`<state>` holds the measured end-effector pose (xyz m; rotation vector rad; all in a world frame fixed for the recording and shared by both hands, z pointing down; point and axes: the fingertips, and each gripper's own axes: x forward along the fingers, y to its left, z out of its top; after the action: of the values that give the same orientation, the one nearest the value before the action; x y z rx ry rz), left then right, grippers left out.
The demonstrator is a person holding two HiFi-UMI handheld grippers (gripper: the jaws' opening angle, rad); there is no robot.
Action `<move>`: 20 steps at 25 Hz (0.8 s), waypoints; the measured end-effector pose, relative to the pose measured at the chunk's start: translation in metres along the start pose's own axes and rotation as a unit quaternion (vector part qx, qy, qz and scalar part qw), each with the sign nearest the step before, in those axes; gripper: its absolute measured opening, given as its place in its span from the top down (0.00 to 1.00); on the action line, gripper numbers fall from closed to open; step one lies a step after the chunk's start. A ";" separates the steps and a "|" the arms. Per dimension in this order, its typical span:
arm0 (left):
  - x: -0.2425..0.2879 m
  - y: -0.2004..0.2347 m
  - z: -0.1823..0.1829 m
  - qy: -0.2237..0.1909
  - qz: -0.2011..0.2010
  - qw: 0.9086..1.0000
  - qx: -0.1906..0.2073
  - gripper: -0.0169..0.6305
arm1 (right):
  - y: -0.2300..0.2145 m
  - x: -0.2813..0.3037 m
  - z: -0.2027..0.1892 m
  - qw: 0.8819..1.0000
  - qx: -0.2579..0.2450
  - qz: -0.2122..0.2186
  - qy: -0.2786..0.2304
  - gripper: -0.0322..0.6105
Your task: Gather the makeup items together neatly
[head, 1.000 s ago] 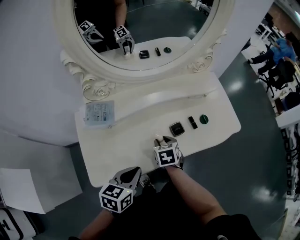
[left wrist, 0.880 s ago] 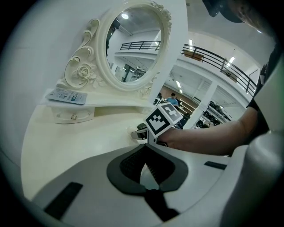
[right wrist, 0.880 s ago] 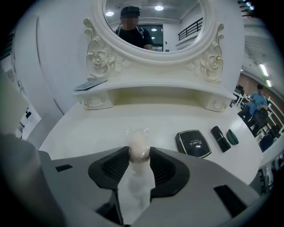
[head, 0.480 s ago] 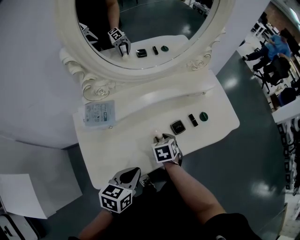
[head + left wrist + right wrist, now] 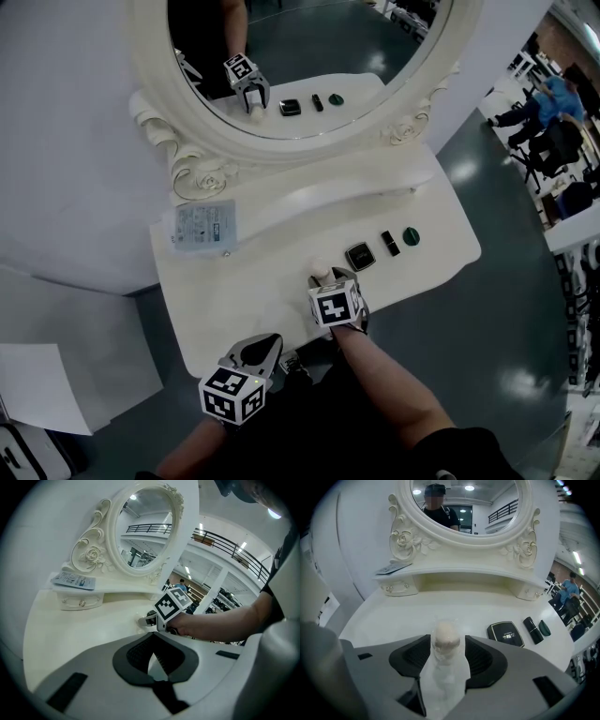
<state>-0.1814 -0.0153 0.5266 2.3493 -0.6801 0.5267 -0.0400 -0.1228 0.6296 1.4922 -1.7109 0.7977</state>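
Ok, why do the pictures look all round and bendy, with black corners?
Left gripper view: the wide lens bends the mirror into curves and leaves the corners black. Right gripper view: same dark rim; the wrapped puff close to the lens looks soft, the compact crisper. Head view: bright glare spots on the floor, straight edges curved.

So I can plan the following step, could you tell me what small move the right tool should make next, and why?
Probably draw the right tool straight back. Its jaws have just been opening, and the wrapped sponge stands loose between them on the table, left of the compact.
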 end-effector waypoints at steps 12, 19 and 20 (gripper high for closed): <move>0.004 -0.013 0.008 -0.011 0.002 1.000 0.013 0.96 | -0.008 -0.087 0.027 0.990 0.026 0.047 -0.134 0.83; 0.011 -0.028 0.033 -0.043 0.035 0.998 0.017 0.96 | -0.028 -0.154 0.025 0.959 0.106 0.168 -0.204 0.90; 0.014 -0.032 0.036 -0.048 0.039 0.998 0.014 0.96 | -0.031 -0.161 0.023 0.955 0.108 0.182 -0.207 0.91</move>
<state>-0.1446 -0.0230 0.4932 2.3943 -0.8164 0.4626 -0.0009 -0.0583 0.4818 1.5927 -2.3227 0.9306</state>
